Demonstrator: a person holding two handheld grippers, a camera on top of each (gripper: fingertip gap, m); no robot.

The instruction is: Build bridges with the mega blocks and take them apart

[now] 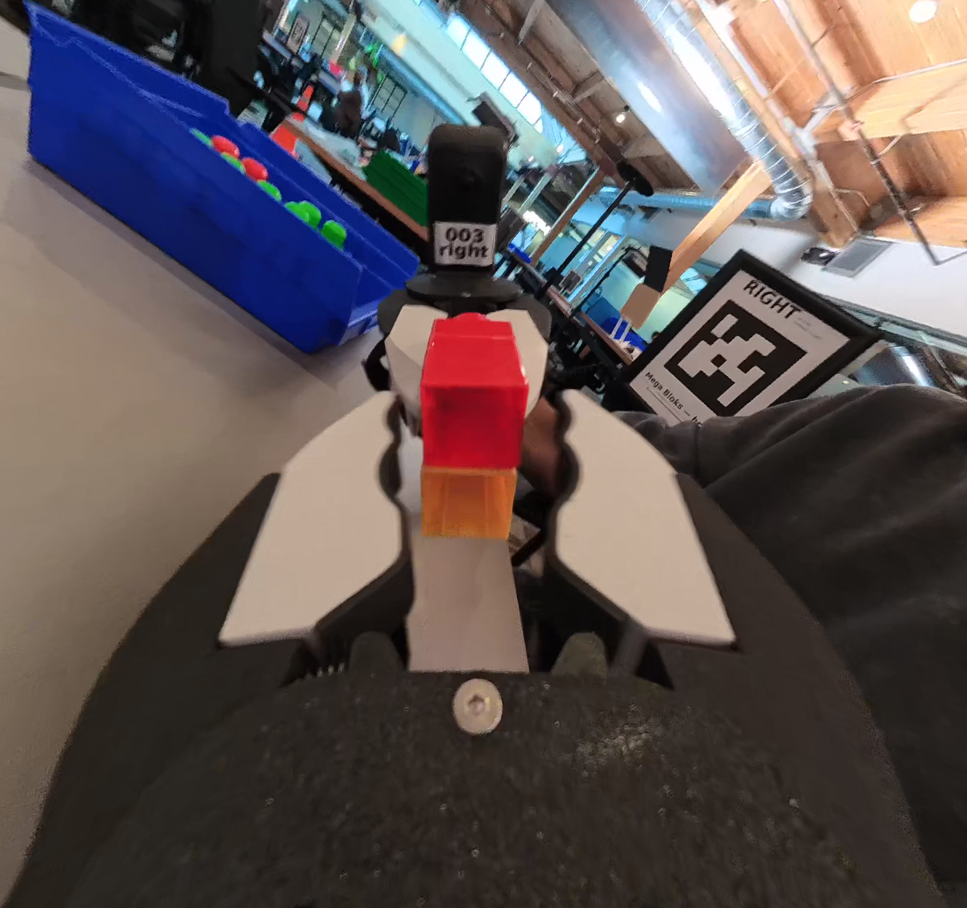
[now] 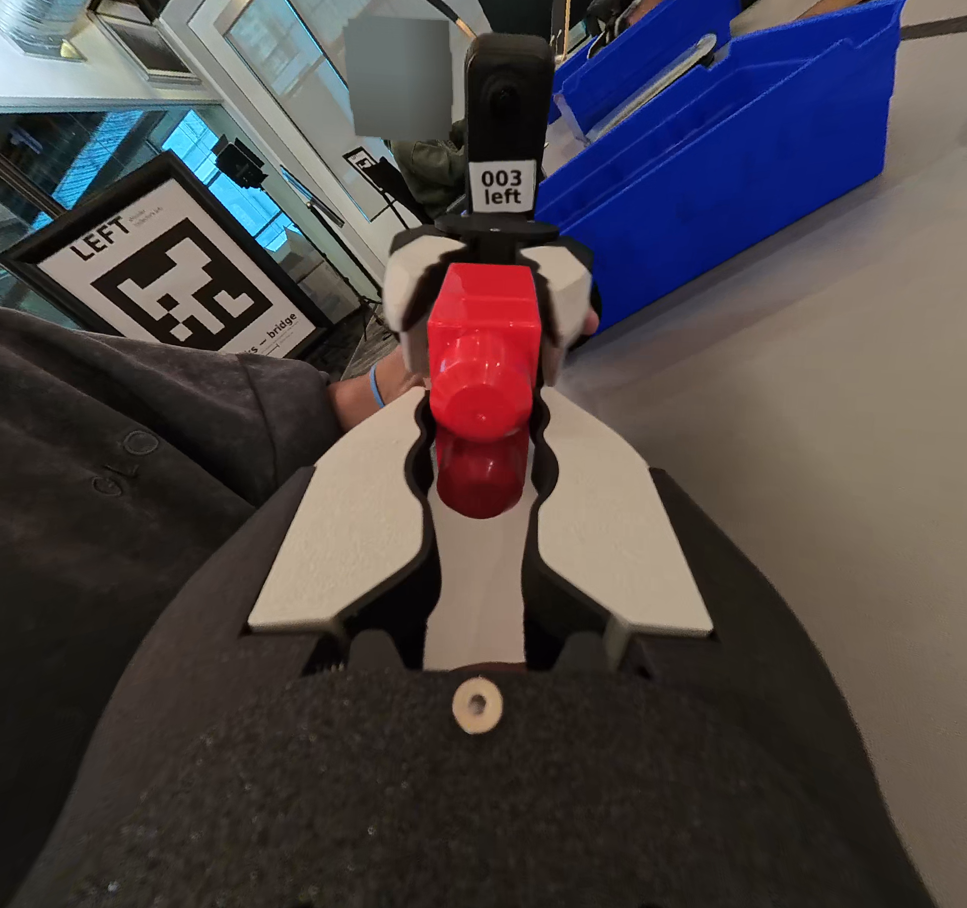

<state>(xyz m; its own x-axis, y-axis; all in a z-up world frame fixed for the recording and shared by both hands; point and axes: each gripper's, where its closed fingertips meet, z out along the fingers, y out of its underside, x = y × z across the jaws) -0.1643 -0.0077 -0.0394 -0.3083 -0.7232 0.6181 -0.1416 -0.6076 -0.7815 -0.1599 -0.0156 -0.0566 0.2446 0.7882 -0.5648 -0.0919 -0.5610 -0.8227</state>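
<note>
- Left wrist view: red block (image 1: 473, 401) joined to orange block (image 1: 465, 503), aloft over bench (image 1: 131, 412).
- Right gripper (image 2: 481, 407) jaws pinching red block; left gripper (image 1: 477, 412) jaws flanking, contact unclear.
- Judged light, rigid, slick; best gripped on flat sides.

A glossy red plastic block (image 1: 473, 401) sits stacked against a translucent orange plastic block (image 1: 465, 503). Both are held in the air, well apart from the blue plastic bin (image 1: 172, 202) of loose green and red blocks (image 1: 272, 187).

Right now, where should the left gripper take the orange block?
On its two flat side walls, coming straight ahead: the orange block lies between the open left gripper, its sides facing the jaws, while the right gripper holds the red block.
</note>
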